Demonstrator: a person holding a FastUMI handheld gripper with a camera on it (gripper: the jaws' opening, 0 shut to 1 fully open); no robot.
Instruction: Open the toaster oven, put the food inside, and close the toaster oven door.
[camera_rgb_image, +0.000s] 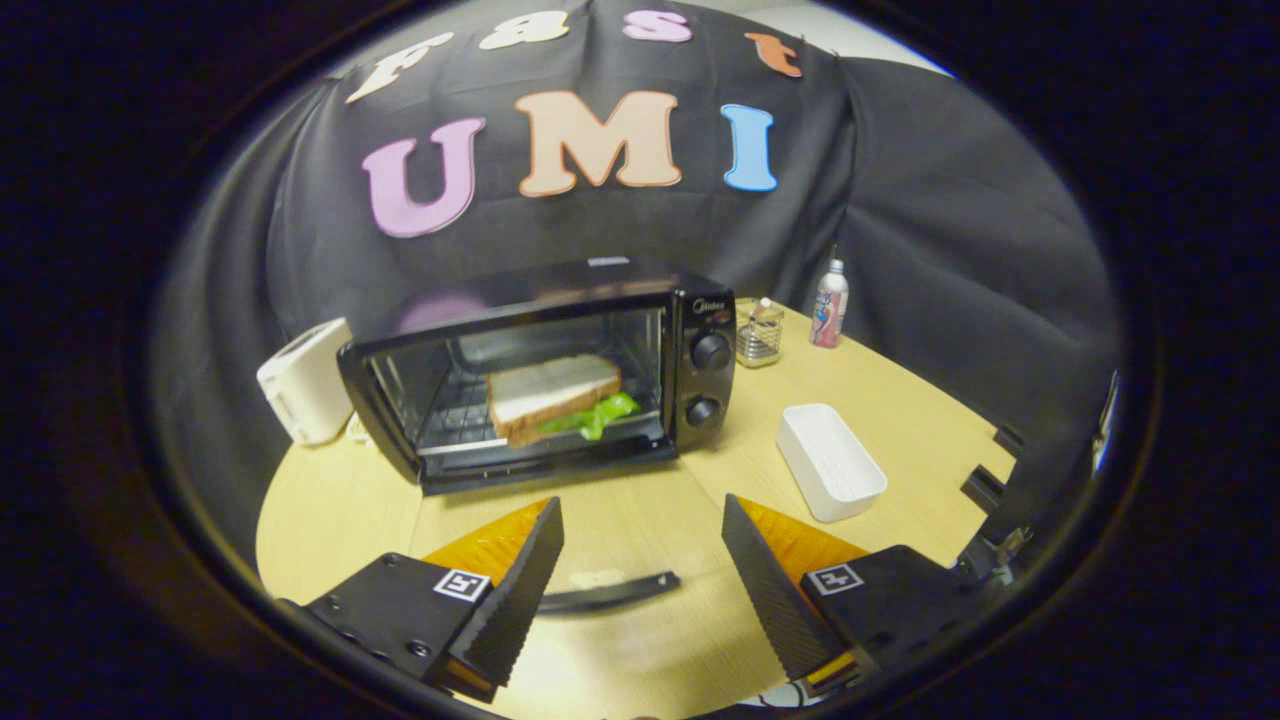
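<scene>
- Clearly spread wide, fingers (640, 580) gripping nothing, bare worktop (640, 520) showing between them.
- Just beyond the fingertips, at about 12 o'clock from them, stood the black toaster oven (560, 370), turned slightly so its front faced toward 7 o'clock.
- Behind the glass, on the wire rack, lay the sandwich (555, 395): white bread on top, a green leaf sticking out at its 4 o'clock side.
- Could not tell for certain whether the glass door (520, 385) sat fully closed; appeared upright against the oven front, its lower edge at the worktop.
- Two round knobs (710, 352) stacked on the oven's control panel, at 3 o'clock of the door.
- At 9 o'clock of the oven, just beside it, sat a cream-coloured toaster (305, 380).
- At 3 o'clock of the oven, near its rear corner, stood a small wire holder (759, 340) with something pale in it, too small to make out.
- Farther out at 2 o'clock, close to the black cloth wall, stood a small bottle (829, 305) with a pale cap.
- At 4 o'clock of the oven, apart from it and ahead of the right-hand finger, lay an oblong white tray (830, 462), nothing visible in it.
- Between the fingers, lower down on the worktop, lay a dark curved strip (610, 592), nature unclear.
</scene>
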